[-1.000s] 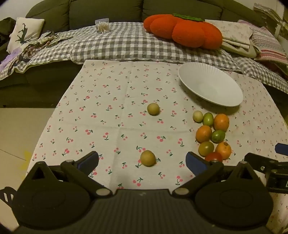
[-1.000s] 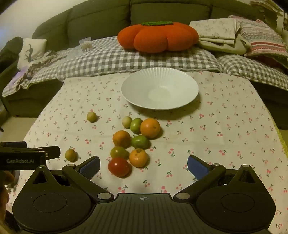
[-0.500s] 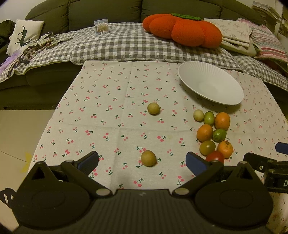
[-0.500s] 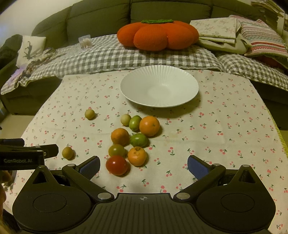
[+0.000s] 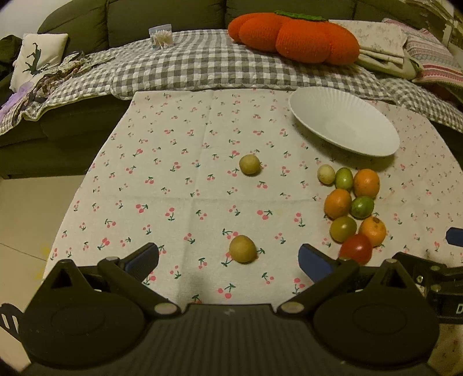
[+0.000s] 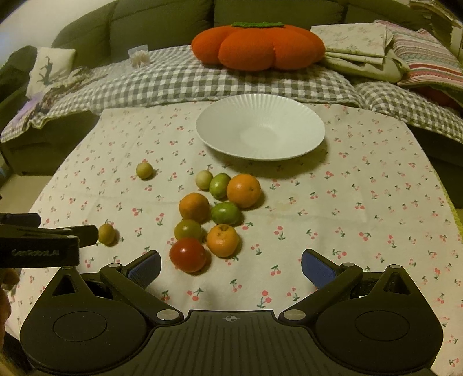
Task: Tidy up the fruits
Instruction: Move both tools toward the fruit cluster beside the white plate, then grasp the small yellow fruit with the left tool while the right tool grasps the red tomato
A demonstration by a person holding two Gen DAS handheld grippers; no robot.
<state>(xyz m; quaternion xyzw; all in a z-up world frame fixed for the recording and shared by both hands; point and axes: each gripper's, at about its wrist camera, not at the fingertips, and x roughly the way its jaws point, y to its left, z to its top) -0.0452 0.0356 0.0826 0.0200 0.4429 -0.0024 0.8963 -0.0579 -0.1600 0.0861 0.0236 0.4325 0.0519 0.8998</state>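
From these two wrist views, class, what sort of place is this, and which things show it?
Most likely a home living room: a dark sofa with a pumpkin-shaped cushion and folded blankets, behind a table under a cherry-print tablecloth.

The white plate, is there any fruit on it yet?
No, the white plate is bare; the red tomato and the other fruits lie on the tablecloth.

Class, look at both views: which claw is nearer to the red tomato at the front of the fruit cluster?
Right. The right claw has the red tomato just ahead, near its left finger. The left claw sits off to the tomato's left, around a yellowish fruit.
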